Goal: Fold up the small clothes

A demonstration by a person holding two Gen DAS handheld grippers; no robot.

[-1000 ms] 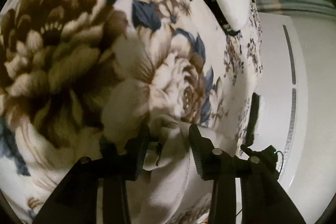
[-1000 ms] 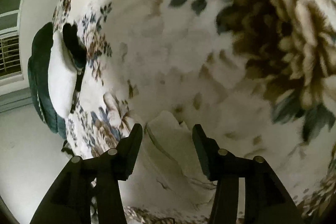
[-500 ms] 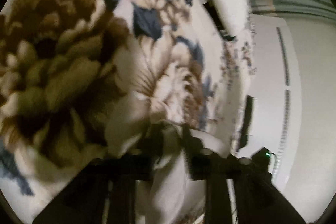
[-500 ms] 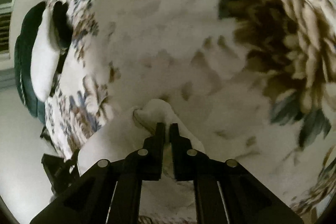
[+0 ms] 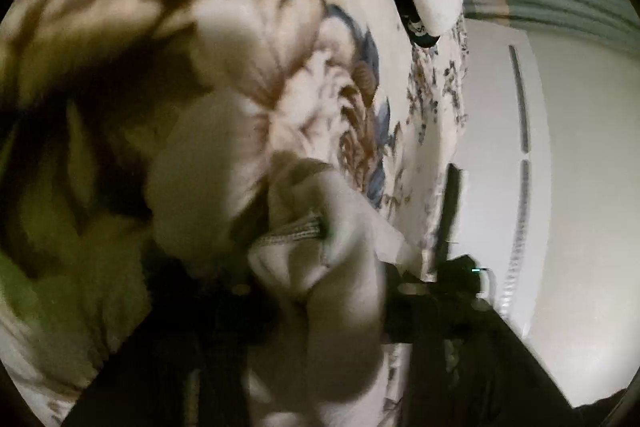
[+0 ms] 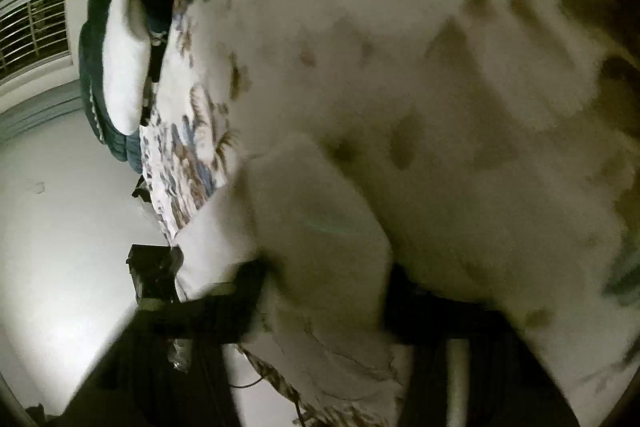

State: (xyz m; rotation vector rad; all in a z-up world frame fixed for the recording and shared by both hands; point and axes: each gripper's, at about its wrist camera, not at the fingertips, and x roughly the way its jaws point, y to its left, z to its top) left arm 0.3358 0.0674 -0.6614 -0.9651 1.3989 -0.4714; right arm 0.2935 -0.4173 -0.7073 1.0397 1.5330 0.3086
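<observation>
Jaws of both grippers around white garment [image 5: 332, 267].

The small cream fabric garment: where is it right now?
The small cream fabric garment sits low in the centre of both wrist views, bunched between the left claw fingers and lying on the floral fleece blanket, near the blanket's edge.

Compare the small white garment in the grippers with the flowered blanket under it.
The white garment is plain cream cloth; the floral blanket carries big brown and blue flowers.
The garment is small and bunched, a stitched hem showing; the blanket spreads across nearly the whole view.
The garment sits up among the gripper fingers; the blanket lies beneath it.
Both are soft fabric.
</observation>
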